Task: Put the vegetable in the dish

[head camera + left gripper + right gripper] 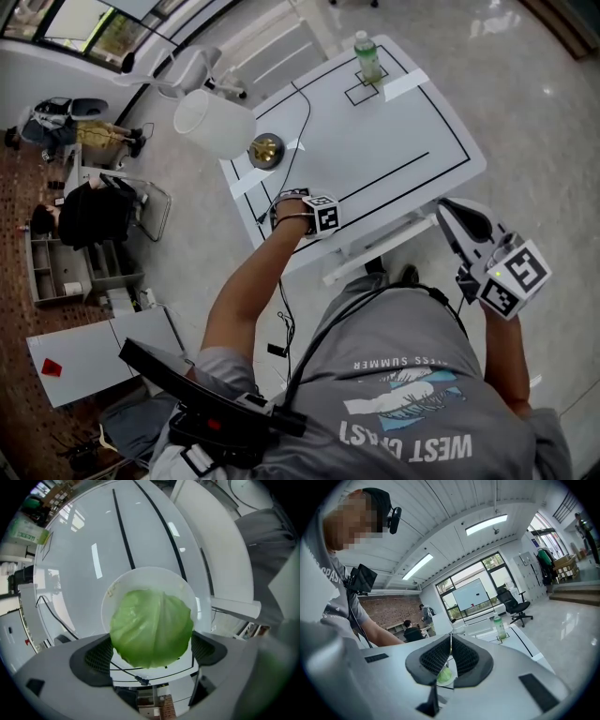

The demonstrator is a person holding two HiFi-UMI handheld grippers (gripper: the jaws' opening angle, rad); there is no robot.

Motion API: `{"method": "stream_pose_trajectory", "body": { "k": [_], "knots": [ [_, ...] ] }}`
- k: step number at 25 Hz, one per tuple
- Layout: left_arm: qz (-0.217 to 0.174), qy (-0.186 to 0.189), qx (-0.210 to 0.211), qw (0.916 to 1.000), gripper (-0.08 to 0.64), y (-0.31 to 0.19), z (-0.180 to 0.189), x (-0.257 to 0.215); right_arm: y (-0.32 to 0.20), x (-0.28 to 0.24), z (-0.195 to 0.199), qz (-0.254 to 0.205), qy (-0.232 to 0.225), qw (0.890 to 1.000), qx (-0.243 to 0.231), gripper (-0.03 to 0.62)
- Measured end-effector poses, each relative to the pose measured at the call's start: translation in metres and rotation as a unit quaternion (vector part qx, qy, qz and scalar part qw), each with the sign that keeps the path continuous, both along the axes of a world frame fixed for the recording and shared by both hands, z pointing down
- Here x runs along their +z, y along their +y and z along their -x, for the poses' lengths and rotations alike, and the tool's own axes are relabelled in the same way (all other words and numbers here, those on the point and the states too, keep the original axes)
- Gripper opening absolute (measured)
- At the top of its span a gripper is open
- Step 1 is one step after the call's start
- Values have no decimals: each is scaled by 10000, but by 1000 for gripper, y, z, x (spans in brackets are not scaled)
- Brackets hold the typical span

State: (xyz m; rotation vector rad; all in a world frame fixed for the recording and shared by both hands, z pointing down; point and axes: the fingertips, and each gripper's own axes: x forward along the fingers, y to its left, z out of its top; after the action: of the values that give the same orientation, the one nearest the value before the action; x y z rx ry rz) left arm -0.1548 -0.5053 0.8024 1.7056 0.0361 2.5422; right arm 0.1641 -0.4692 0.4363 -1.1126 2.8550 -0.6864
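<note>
A pale green cabbage head (152, 625) sits between the jaws of my left gripper (152, 654), which is shut on it. Both pads (101, 656) press its sides. It hangs just over a white dish (140, 576) on the white table (394, 141). In the head view the left gripper (314, 214) is at the table's near left edge and covers both dish and cabbage. My right gripper (459, 225) is held off the table's right side, shut and empty. In the right gripper view its jaws (450, 663) meet, and the cabbage (445, 674) shows beyond them.
A green-capped bottle (367, 58) stands in a marked square at the table's far end; it also shows in the right gripper view (500, 626). A white lamp shade (214, 122) and a brass object (265, 148) sit at the left edge. A cable (298, 122) crosses the table.
</note>
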Motion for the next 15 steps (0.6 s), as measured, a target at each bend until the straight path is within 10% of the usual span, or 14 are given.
{"method": "stream_pose_trajectory", "body": {
  "k": [9,15],
  "knots": [
    [-836,596,-1447,9841,523,-12,32,-45,28,-7,-15,-122,53,9997,-185,8],
    [-2108,1891,-2491,9262,482,-20,22,-114,54,-14,-11,-212,94,9985,-500,8]
  ]
}}
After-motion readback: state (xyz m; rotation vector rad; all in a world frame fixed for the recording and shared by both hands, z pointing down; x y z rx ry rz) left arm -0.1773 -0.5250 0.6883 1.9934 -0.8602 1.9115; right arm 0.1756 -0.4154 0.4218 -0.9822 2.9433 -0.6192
